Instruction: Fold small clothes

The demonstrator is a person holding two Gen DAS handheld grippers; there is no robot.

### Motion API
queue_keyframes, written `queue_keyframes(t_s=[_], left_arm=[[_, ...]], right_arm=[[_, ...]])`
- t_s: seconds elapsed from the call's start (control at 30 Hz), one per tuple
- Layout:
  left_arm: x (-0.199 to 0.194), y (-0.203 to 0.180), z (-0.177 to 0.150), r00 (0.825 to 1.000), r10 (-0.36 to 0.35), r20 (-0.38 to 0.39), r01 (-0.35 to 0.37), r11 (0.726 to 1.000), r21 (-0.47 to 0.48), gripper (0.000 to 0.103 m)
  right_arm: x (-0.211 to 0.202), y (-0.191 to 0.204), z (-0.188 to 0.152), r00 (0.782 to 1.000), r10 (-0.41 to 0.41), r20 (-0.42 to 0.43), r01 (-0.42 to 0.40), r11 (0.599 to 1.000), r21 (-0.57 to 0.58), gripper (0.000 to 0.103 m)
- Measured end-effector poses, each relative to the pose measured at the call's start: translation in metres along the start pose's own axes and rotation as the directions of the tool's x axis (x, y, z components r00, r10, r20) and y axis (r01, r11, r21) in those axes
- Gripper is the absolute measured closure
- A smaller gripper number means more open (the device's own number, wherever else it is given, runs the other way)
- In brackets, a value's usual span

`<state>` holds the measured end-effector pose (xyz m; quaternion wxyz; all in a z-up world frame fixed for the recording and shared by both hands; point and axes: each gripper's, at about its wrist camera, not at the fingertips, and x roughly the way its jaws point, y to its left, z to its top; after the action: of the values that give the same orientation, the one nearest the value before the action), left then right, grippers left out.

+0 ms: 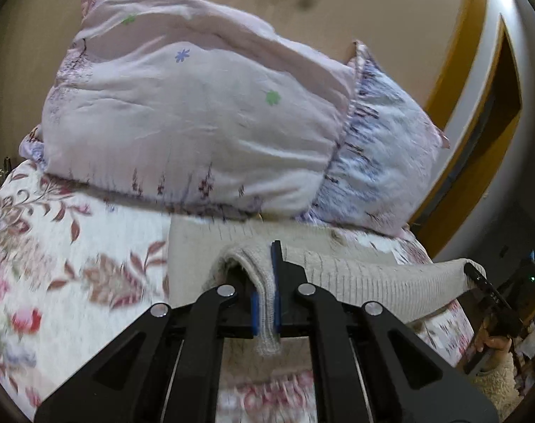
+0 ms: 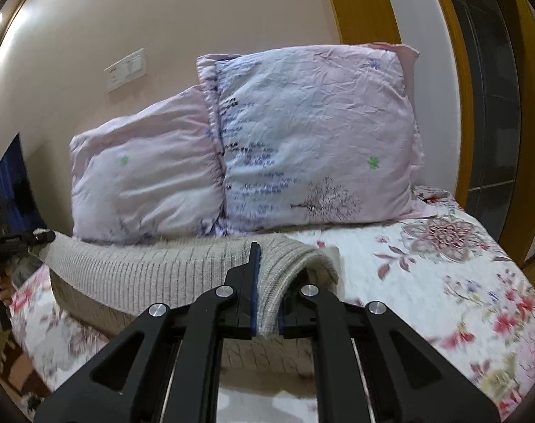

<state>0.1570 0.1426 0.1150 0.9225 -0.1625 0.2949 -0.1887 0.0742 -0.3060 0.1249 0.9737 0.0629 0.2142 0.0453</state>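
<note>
1. The left tool (image 1: 266, 303) is clamped on a corner of the beige ribbed knit garment (image 1: 366, 282); the fabric's hemmed edge runs down between the blue pads (image 1: 276, 282) and sticks out a little below them.
2. The right tool (image 2: 267, 303) is likewise pinched shut on the opposite corner of the garment (image 2: 133, 275), with the knit bulging over the right finger and its edge caught between the pads.
3. Between the two tools the garment hangs as a taut band lifted above the bed; in the left wrist view the right tool (image 1: 479, 276) shows at the far end of the band, and in the right wrist view the left tool (image 2: 38, 237) shows at the band's left end.
4. Below the held edge more of the garment sags down onto the floral bedspread (image 1: 73, 246), so its lower part rests on the bed while the upper edge is in the air.
5. The bedspread (image 2: 443, 282) lies bare to the right of the right tool, running to the bed's rounded edge; in the left wrist view it is bare to the left of the left tool as well.
6. Just behind the garment two pale pink pillows stand: one (image 2: 144, 176) leaning low, the other (image 2: 320, 134) upright and overlapping it. Their bottom edges meet the bed close behind the stretched band, leaving little room forward.
7. Behind the pillows is a cream wall (image 2: 161, 17) with a switch plate (image 2: 126, 68); a wooden door frame (image 2: 359, 3) stands to the right.
</note>
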Motion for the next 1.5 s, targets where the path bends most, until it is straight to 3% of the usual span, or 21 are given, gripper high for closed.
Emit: queue_keyframes(t_s=[0.2, 0.37, 0.5, 0.7, 0.77, 0.8, 0.87, 0.97, 1.1, 1.23, 1.37, 1.5], left_arm=[[0.069, 0.032, 0.006, 0.996, 0.027, -0.083, -0.035, 0.994, -0.106, 0.098], [0.108, 0.058, -0.01, 0.986, 0.013, -0.165, -0.048, 0.977, -0.209, 0.098], [0.125, 0.069, -0.015, 0.981, -0.018, -0.193, -0.036, 0.962, -0.272, 0.098], [0.14, 0.077, -0.014, 0.975, -0.076, -0.207, -0.003, 0.934, -0.358, 0.096], [0.144, 0.081, -0.012, 0.975, -0.102, -0.199, 0.014, 0.916, -0.401, 0.093], [0.147, 0.083, -0.012, 0.973, -0.127, -0.192, 0.031, 0.9, -0.435, 0.087], [0.15, 0.086, -0.009, 0.973, -0.163, -0.165, 0.063, 0.871, -0.488, 0.073], [0.149, 0.085, -0.004, 0.978, -0.175, -0.113, 0.091, 0.848, -0.521, 0.058], [0.135, 0.08, 0.002, 0.986, -0.145, -0.087, 0.085, 0.87, -0.485, 0.053], [0.117, 0.071, 0.002, 0.994, -0.052, -0.101, 0.011, 0.927, -0.374, 0.053], [0.103, 0.057, -0.005, 0.991, 0.051, -0.127, -0.079, 0.971, -0.226, 0.056], [0.101, 0.054, -0.015, 0.981, 0.102, -0.166, -0.129, 0.978, -0.162, 0.061]], right_arm=[[0.081, -0.024, -0.008, 0.99, 0.005, -0.144, 0.012, 0.993, 0.118, 0.096], [0.135, -0.052, -0.034, 0.954, 0.034, -0.299, 0.046, 0.965, 0.256, 0.096], [0.15, -0.066, -0.043, 0.938, 0.092, -0.334, 0.035, 0.934, 0.357, 0.095], [0.164, -0.075, -0.034, 0.933, 0.136, -0.332, 0.031, 0.892, 0.451, 0.092], [0.171, -0.078, -0.03, 0.932, 0.164, -0.324, 0.019, 0.868, 0.495, 0.08], [0.174, -0.079, -0.027, 0.934, 0.178, -0.311, 0.01, 0.854, 0.52, 0.067], [0.178, -0.078, -0.021, 0.94, 0.186, -0.287, -0.002, 0.841, 0.541, 0.052], [0.177, -0.071, -0.012, 0.949, 0.176, -0.26, -0.011, 0.848, 0.53, 0.048], [0.162, -0.066, -0.002, 0.962, 0.141, -0.233, -0.015, 0.882, 0.47, 0.048], [0.138, -0.068, 0.0, 0.97, 0.071, -0.232, 0.022, 0.927, 0.376, 0.048], [0.124, -0.074, -0.01, 0.958, 0.043, -0.285, 0.047, 0.952, 0.302, 0.056], [0.118, -0.078, -0.025, 0.943, 0.028, -0.331, 0.065, 0.962, 0.265, 0.056]])
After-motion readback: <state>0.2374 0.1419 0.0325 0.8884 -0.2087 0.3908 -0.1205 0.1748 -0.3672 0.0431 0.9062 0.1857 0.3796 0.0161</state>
